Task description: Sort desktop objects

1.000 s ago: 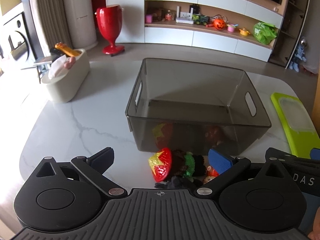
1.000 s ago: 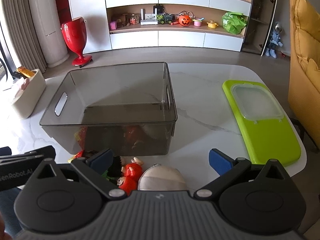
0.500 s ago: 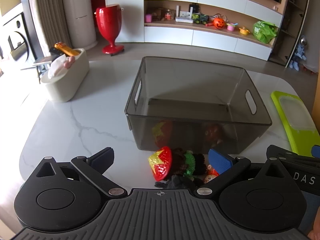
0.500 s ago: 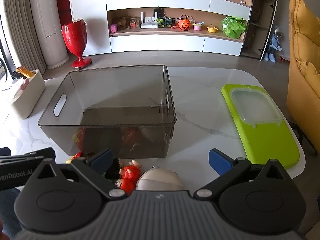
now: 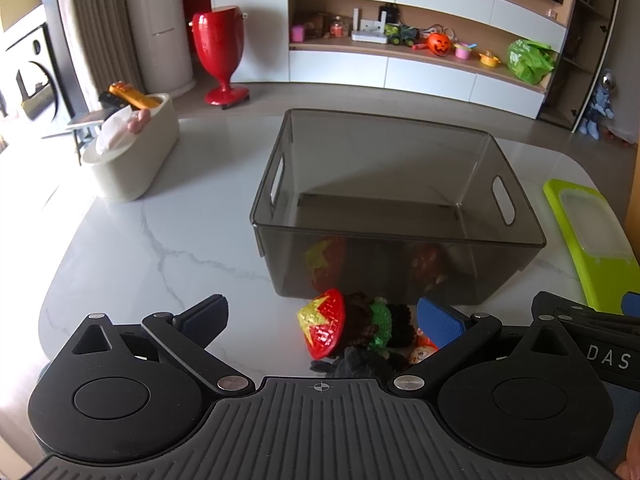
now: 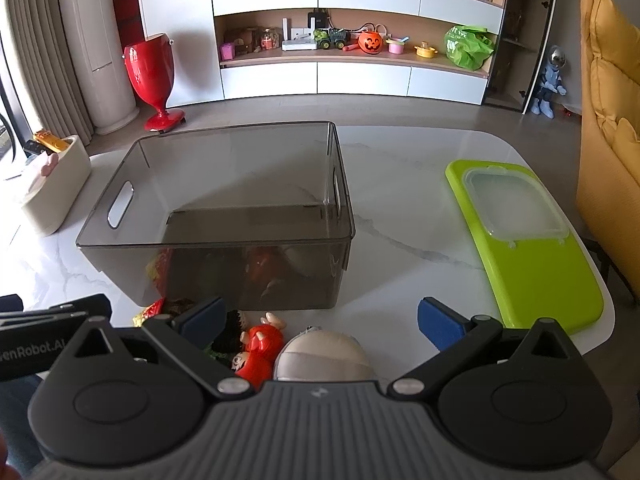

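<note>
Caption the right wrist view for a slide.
Open right gripper hovers over toys in front of an empty grey bin; green lid lies to the right.

Smoky grey bin (image 6: 224,216), lime-green lid (image 6: 532,276), red/yellow star toy (image 5: 324,322), white marble table (image 6: 400,216).

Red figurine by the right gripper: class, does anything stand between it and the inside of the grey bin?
Yes. The bin's near wall rises between the red figurine and its interior, so the open right gripper must lift it over the rim.
</note>
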Demonstrator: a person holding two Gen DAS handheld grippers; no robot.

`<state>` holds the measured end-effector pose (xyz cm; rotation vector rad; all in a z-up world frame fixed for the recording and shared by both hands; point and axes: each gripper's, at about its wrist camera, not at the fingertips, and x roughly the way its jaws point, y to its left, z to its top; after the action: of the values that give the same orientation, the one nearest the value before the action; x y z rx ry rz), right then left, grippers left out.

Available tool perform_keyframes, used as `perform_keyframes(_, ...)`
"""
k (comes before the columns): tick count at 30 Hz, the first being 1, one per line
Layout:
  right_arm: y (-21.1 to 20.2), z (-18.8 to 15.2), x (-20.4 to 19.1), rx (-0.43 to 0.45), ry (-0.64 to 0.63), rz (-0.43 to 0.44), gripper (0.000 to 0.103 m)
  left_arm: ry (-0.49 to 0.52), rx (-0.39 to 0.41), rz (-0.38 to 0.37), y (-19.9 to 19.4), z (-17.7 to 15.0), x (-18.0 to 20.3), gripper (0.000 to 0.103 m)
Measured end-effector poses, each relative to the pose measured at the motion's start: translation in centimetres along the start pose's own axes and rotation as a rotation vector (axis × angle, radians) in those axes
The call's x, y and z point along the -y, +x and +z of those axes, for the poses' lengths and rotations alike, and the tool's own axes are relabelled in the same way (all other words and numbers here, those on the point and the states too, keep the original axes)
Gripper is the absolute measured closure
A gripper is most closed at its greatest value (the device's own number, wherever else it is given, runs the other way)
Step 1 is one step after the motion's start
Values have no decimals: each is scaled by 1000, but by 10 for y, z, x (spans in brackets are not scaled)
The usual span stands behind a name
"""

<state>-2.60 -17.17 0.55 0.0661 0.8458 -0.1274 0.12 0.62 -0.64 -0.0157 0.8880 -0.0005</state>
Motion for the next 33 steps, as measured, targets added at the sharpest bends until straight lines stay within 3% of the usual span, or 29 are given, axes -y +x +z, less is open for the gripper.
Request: perform_keyframes(33, 1, -2, 1, -3, -6, -8, 0, 2, -8, 3, 3, -1, 0, 0)
